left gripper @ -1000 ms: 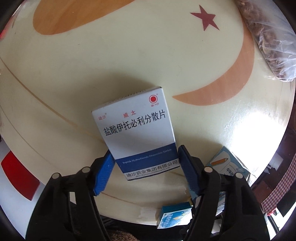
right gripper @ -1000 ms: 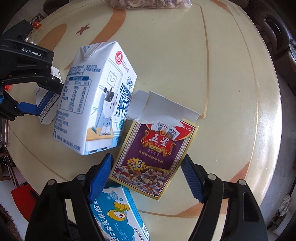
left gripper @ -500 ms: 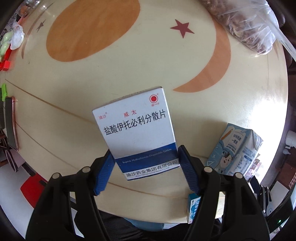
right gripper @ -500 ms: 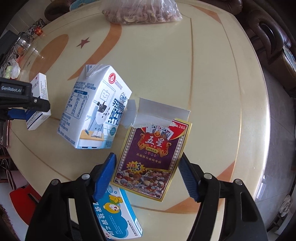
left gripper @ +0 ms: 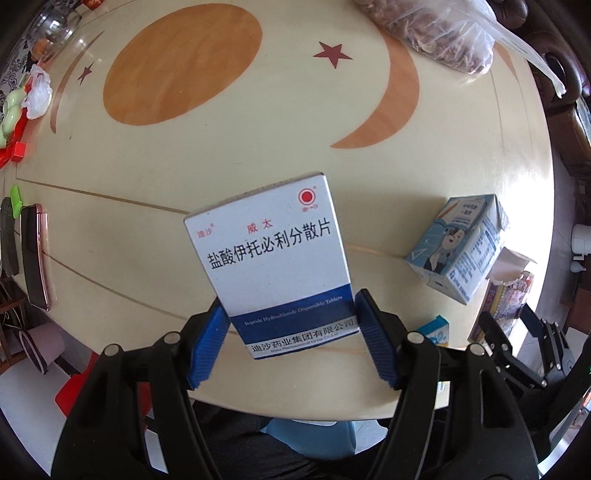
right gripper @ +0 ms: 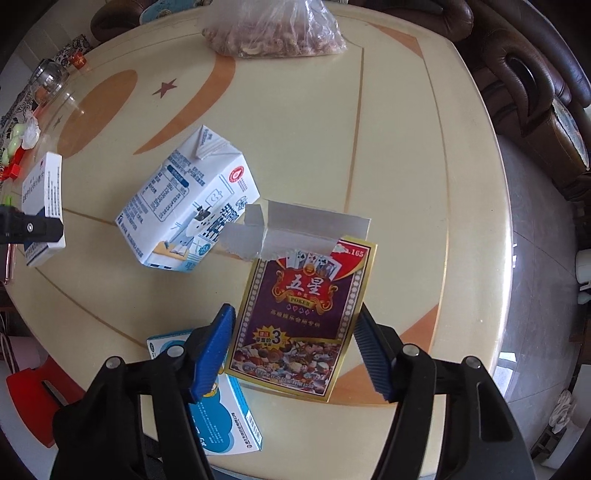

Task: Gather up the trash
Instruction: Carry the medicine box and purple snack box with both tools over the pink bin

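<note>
— Lifting now? Left gripper clamps pillbox, risen higher above table.
— Yes. Right gripper clamps card box, likewise raised; carton remains, far left.

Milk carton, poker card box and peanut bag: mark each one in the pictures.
milk carton [right gripper: 192, 218], right wrist view, on its printed side panel.
poker card box [right gripper: 301, 314], right wrist view, on the purple front face.
peanut bag [right gripper: 277, 33], right wrist view, on the clear plastic over the nuts.
</note>
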`<state>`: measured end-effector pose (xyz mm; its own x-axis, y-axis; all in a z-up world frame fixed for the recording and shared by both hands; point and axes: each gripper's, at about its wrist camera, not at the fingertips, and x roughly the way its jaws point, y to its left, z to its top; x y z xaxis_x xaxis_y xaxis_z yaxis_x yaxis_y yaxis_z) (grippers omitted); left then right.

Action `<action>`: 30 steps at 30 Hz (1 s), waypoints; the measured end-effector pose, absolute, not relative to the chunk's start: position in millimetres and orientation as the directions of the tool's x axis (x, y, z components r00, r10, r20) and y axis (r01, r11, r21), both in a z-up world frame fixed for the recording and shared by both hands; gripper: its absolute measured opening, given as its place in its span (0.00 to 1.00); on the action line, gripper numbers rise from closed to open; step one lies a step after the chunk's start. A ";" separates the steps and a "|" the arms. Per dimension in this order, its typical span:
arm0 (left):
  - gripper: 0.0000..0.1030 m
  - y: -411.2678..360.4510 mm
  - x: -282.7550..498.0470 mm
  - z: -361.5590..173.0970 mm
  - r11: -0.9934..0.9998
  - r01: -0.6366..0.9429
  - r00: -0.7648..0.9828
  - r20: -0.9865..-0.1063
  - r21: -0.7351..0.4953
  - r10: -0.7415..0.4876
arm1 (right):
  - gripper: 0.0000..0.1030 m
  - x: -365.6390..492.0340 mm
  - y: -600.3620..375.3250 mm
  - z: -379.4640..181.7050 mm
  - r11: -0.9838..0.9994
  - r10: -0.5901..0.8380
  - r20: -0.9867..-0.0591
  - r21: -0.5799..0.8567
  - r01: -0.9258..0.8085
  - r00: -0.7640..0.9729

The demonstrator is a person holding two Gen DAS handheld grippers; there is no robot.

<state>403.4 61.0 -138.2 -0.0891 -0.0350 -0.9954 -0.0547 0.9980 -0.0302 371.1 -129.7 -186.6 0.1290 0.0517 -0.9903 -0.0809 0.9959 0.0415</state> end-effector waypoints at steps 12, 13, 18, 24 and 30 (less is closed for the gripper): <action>0.65 20.0 343.4 -75.5 0.989 0.140 0.035 -0.998 -0.040 -0.045 | 0.61 346.1 -168.2 -118.6 0.996 0.085 -0.966 0.074 -0.054 0.243; 0.65 18.8 337.3 -69.7 0.988 0.151 0.046 -0.998 -0.044 -0.051 | 0.61 340.9 -172.7 -112.1 0.995 0.092 -0.963 0.081 -0.056 0.251; 0.65 16.3 303.8 -47.9 0.977 0.207 0.097 -0.993 -0.046 -0.067 | 0.61 311.2 -181.7 -75.9 0.994 0.104 -0.942 0.091 -0.056 0.319; 0.65 15.2 260.9 -26.9 0.963 0.267 0.155 -0.985 -0.034 -0.077 | 0.61 266.0 -182.5 -46.2 0.993 0.110 -0.922 0.084 -0.085 0.371; 0.65 7.4 212.5 -22.9 0.942 0.335 0.193 -0.976 -0.033 -0.102 | 0.61 217.1 -178.1 -27.8 0.989 0.131 -0.904 0.090 -0.118 0.407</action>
